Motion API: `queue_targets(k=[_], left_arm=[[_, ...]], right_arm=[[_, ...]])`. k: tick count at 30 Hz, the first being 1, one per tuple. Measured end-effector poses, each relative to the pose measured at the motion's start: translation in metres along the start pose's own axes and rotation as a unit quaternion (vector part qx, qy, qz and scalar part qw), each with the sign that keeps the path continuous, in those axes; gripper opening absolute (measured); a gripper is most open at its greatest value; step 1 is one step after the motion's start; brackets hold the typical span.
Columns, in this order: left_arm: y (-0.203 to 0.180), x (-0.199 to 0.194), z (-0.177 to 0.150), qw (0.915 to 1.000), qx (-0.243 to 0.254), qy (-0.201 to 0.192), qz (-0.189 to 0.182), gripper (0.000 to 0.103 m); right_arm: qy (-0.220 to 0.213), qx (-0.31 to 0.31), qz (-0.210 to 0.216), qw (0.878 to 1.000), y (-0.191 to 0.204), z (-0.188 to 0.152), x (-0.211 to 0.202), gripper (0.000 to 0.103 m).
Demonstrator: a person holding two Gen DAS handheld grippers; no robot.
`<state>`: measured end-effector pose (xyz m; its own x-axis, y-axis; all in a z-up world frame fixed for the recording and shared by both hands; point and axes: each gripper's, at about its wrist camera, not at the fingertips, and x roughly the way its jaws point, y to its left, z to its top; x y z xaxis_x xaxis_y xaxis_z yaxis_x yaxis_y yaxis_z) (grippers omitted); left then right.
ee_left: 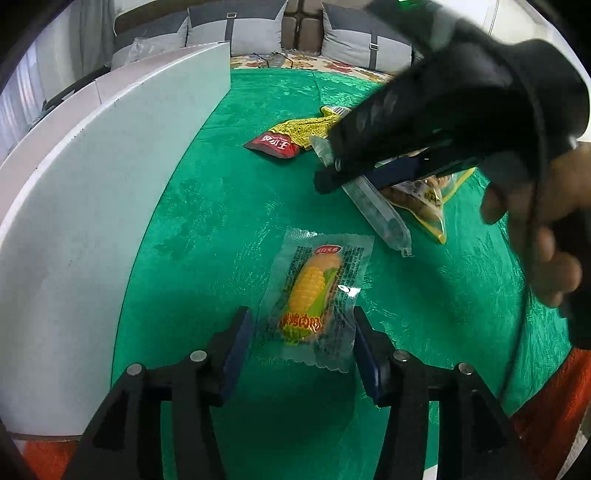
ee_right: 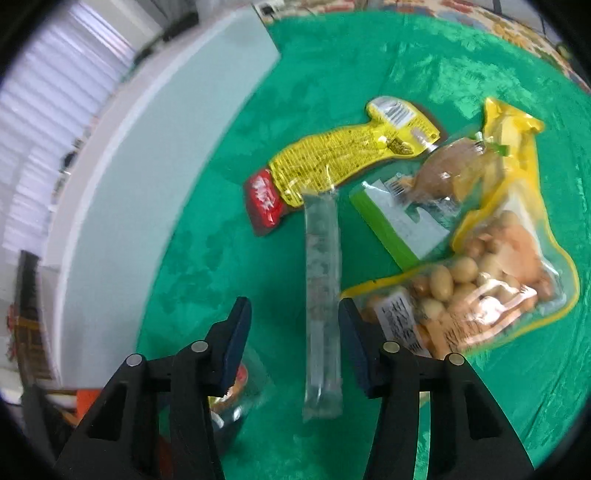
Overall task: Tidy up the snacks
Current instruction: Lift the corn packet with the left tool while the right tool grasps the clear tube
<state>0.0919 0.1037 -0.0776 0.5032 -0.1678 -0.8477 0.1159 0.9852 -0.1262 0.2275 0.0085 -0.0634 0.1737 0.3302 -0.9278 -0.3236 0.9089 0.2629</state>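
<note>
A clear packet with a yellow corn-shaped snack lies flat on the green cloth. My left gripper stands open astride its near end, with the right pad at the wrapper's edge and a gap at the left pad. In the right wrist view, a long clear stick packet lies between the fingers of my right gripper. That gripper is open, with the packet close to its right pad. The left wrist view shows the right gripper low over that stick packet, with a hand holding it.
A white box wall curves along the left. Beyond lie a yellow-and-red packet, a green-and-white packet, a brown round snack and a yellow-edged bag of nuts. Grey cushions stand at the back.
</note>
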Motion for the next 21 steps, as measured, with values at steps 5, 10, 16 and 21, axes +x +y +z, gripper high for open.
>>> queue_targets(k=[5, 10, 16, 21], left_arm=[[0.0, 0.003, 0.006, 0.9999, 0.01, 0.005, -0.007, 0.054], [-0.012, 0.015, 0.017, 0.9986, 0.05, 0.014, 0.008, 0.065], [-0.02, 0.015, 0.015, 0.9976, 0.066, 0.007, 0.019, 0.042], [0.001, 0.005, 0.014, 0.9994, -0.011, 0.007, -0.033, 0.03]], right_arm=[[-0.002, -0.032, -0.028, 0.999, 0.009, -0.01, -0.005, 0.019], [-0.061, -0.016, 0.019, 0.998, -0.001, -0.025, -0.06, 0.019], [-0.084, 0.014, 0.051, 0.995, -0.035, -0.058, -0.115, 0.019], [-0.087, 0.084, 0.043, 0.992, -0.083, -0.104, -0.113, 0.019]])
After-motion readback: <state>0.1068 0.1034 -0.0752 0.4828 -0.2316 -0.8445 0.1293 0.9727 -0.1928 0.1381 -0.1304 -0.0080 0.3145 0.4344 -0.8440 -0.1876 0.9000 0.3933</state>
